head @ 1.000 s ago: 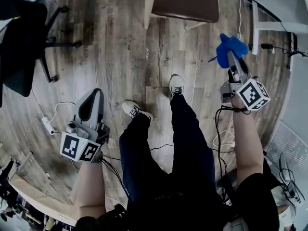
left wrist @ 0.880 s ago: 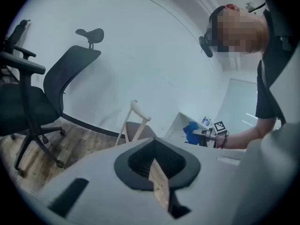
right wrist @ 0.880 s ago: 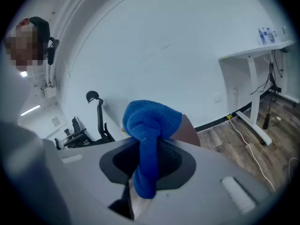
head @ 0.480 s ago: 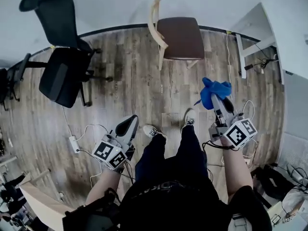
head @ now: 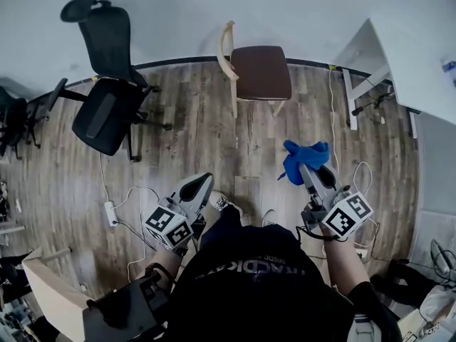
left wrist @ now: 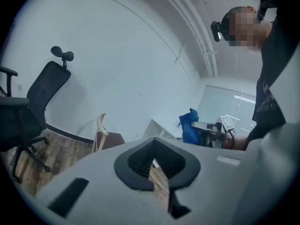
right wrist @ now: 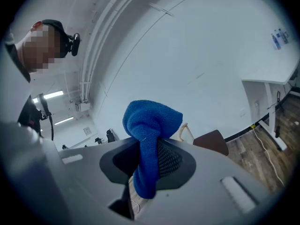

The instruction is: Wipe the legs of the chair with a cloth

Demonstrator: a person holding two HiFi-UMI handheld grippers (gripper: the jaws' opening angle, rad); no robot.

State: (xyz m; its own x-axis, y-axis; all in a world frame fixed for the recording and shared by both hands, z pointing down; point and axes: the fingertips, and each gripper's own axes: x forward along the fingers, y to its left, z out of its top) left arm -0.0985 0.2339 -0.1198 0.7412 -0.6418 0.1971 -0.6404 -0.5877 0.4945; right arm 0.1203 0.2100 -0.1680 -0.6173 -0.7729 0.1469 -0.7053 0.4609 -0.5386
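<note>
With the right hand-held gripper clenched on the blue cloth and the left hand-held gripper closed empty, step toward the chair ahead, wiping each leg top-down.

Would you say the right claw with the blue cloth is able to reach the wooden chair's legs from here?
Probably not yet. The right claw, shut on the blue cloth, hangs well short of the wooden chair; only floor lies between, so stepping closer should do.
</note>
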